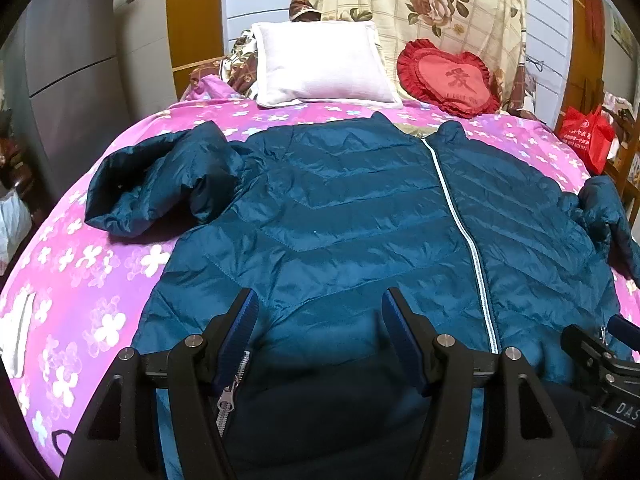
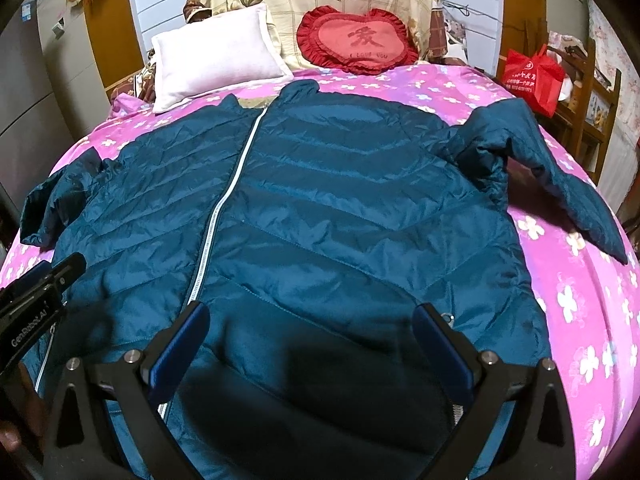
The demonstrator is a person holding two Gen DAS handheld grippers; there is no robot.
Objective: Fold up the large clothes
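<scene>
A big dark teal puffy jacket (image 1: pixel 360 216) lies flat and zipped up on the bed with the pink flowered cover (image 1: pixel 80 280). Its collar points away, toward the white pillow (image 1: pixel 324 64), so its long way runs straight ahead of both grippers. The left gripper (image 1: pixel 316 340) and the right gripper (image 2: pixel 312 344) both hover over the bottom hem, spread wide, pinching nothing. The left sleeve (image 1: pixel 160 188) lies bunched nearer the left gripper. A red bag (image 2: pixel 532 76) stands by the bed; I cannot tell what is inside.
</scene>
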